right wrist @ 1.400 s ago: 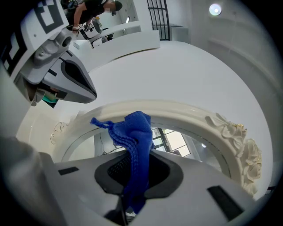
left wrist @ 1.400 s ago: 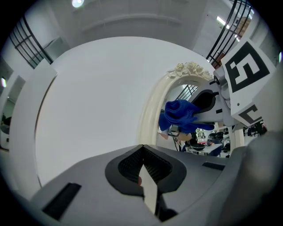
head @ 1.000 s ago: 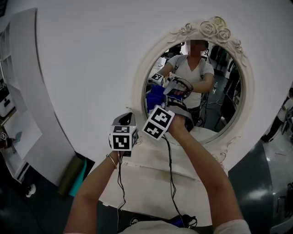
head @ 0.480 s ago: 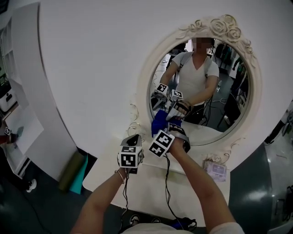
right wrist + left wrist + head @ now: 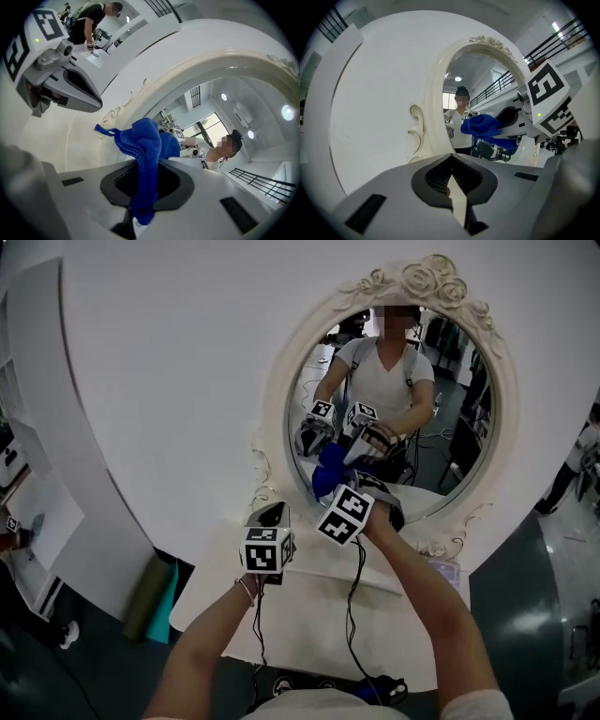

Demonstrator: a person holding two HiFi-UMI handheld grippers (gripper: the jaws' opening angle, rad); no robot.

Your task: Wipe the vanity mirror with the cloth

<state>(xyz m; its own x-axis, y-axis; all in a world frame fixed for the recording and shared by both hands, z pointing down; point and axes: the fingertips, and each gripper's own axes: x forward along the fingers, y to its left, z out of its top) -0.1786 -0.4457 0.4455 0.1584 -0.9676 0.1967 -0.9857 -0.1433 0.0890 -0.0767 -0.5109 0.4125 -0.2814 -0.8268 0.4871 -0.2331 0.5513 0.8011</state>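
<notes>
The big oval mirror with the cream carved frame [image 5: 277,418] stands at the far side of the white table [image 5: 300,607], and its right edge is cut off in the left gripper view. The right gripper [image 5: 143,187] has its jaws squeezed tight on the bright blue knitted cloth [image 5: 146,150]. The cloth bunches up past the jaws and covers their tips, so in the head view you cannot see them. It sits at the low left part of the glass and seems to touch it, right up against its own reflection. The left gripper [image 5: 452,187] is just to the left, near the frame, with its jaws closed together on nothing. A small pale packet [image 5: 448,574] lies on the right of the table, but its print is too tiny to read. A green roll [image 5: 148,598] on the floor at the left is partly hidden by the table.
</notes>
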